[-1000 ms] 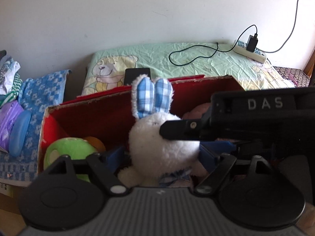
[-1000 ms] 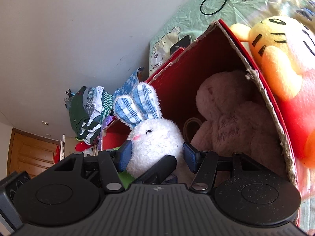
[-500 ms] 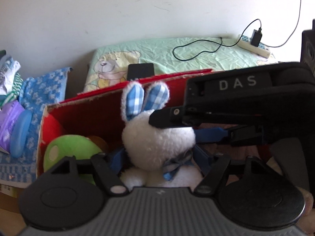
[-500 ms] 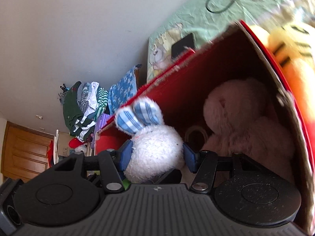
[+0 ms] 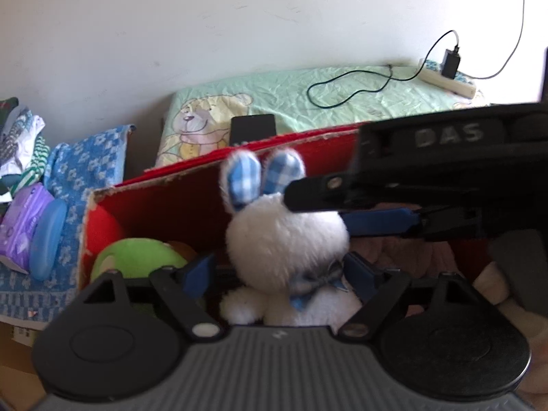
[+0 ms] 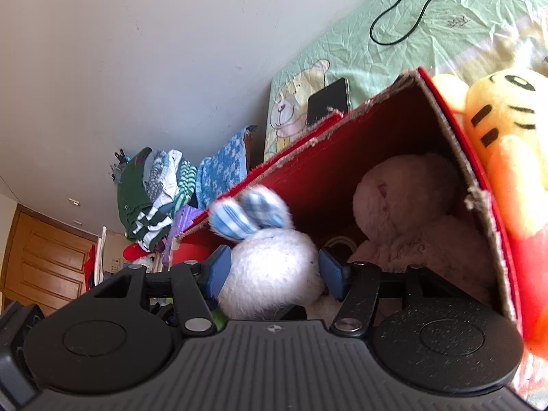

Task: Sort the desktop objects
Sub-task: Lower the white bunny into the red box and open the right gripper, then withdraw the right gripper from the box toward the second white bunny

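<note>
Claws (image 5: 279,272) (image 6: 270,270) on one rabbit (image 5: 286,243)

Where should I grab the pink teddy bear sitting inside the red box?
Probably take the pink teddy bear by its head: it is round and the most exposed part. Come in through the open side of the red box, because the box wall blocks one flank and the white bunny crowds the other.
</note>
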`<state>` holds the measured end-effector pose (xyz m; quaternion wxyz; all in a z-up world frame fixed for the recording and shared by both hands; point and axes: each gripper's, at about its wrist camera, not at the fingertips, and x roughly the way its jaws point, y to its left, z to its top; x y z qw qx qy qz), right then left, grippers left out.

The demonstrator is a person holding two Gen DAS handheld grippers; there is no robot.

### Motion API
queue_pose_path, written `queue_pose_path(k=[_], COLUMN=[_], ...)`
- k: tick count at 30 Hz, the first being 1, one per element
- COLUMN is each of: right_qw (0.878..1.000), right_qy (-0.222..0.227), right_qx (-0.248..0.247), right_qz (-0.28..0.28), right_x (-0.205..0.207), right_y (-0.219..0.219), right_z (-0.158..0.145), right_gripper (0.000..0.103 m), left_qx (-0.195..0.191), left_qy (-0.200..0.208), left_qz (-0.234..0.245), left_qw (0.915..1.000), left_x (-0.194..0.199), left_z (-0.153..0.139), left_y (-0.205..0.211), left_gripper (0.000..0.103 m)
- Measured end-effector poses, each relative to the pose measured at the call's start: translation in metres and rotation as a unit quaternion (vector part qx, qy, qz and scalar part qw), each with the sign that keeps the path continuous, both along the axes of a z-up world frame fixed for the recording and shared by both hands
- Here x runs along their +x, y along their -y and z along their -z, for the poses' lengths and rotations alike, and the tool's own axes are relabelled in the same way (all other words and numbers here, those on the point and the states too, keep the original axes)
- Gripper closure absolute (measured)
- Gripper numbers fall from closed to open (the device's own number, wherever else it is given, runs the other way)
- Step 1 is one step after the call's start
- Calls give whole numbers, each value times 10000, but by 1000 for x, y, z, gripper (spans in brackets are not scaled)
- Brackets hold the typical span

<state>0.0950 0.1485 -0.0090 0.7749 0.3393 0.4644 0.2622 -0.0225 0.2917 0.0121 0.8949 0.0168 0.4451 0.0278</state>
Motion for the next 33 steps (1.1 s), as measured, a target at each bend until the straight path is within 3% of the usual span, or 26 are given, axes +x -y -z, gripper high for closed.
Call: queue_pose_path(k=[20,24,33], right_qw=[9960,9942,9910], right_qy=[489,627,753], right_qx=[-745,-873,-1089], right_qz=[96,58,220], right_x=[-21,-27,-39], right_y=[-2,-3,2], right_z=[-8,-12,-19], right_gripper=[45,45,44], left_qx=[341,415,322], left_qy=[-141,-72,-102], left_qz=[-151,-133,-194], left_qw=[9992,9990,9992], left_x=[-4,-8,-13], left_z=[-2,-6,-11], left_y=[5,7,6], left_gripper=[18,12,7])
